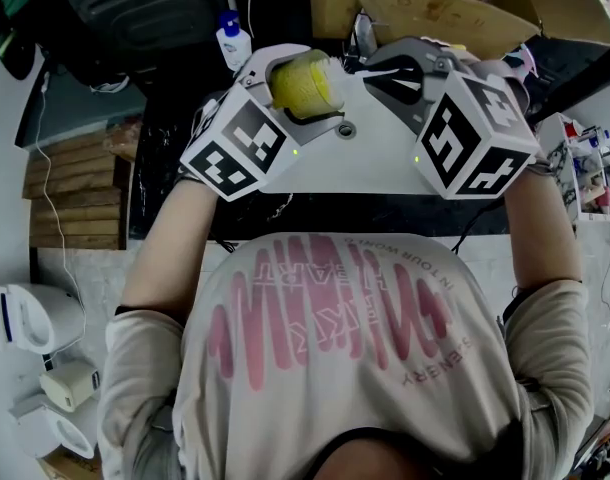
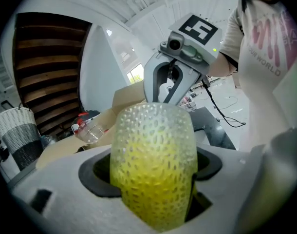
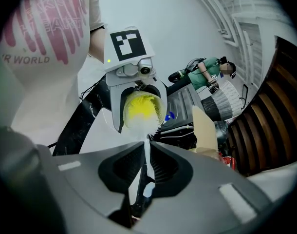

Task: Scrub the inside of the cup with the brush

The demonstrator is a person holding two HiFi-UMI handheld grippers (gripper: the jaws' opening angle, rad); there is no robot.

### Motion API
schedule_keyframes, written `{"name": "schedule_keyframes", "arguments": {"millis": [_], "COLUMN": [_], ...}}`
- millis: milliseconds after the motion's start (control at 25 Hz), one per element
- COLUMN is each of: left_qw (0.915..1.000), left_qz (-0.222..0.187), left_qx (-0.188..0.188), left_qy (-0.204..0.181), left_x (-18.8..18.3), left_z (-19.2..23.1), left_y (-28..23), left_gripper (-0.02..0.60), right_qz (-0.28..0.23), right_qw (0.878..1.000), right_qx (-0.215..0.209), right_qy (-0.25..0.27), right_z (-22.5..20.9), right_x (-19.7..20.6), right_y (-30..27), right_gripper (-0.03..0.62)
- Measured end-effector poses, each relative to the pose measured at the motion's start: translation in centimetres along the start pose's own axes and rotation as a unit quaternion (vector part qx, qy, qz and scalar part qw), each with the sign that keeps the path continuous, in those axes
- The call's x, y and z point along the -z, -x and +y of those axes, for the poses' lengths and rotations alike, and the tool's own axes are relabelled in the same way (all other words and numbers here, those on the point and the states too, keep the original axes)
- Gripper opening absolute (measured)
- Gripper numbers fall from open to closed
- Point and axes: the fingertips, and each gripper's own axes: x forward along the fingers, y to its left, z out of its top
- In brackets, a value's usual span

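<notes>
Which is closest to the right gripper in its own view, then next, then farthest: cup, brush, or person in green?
1. The brush: clamped in the jaws, centre.
2. The cup: just ahead, above centre.
3. The person in green: far back, upper right.

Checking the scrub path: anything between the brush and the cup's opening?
Nothing visible. The left gripper clamps the cup with its mouth facing the right gripper, and the brush runs straight from that gripper's shut jaws to the opening.
</notes>
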Motion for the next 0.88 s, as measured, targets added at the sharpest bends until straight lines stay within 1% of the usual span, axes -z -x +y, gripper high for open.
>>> {"name": "schedule_keyframes", "arguments": {"millis": [200, 360, 480, 680, 800, 880], "left_qw": [0.9997, 0.9982, 0.9952, 0.986, 0.9805, 0.9788], "left_qz": [0.001, 0.016, 0.036, 0.083, 0.105, 0.11], "left_qx": [-0.018, -0.053, -0.087, -0.144, -0.165, -0.171], "left_qy": [0.018, 0.025, 0.025, 0.004, -0.017, -0.027], "left_x": [0.3, 1.0, 2.0, 3.6, 4.3, 4.3], "left_z": [0.7, 1.7, 2.4, 3.5, 3.9, 3.9], "left_y": [0.2, 0.2, 0.1, 0.2, 0.3, 0.3], "left_gripper": [0.39, 0.39, 0.39, 0.39, 0.39, 0.39], "right_qz": [-0.001, 0.001, 0.0, 0.0, -0.013, -0.02], "right_qw": [1.0, 1.0, 1.0, 1.0, 1.0, 1.0], "right_qx": [0.002, 0.0, 0.0, 0.002, -0.004, -0.006], "right_qy": [0.001, -0.002, -0.007, -0.014, -0.017, -0.015], "right_z": [0.4, 0.8, 1.0, 1.3, 1.5, 1.5], "right_x": [-0.5, -1.0, -1.5, -2.5, -3.5, -4.3], "right_y": [0.0, -0.1, -0.3, -0.8, -0.5, 0.0], "right_gripper": [0.049, 0.046, 0.044, 0.044, 0.044, 0.044]}}
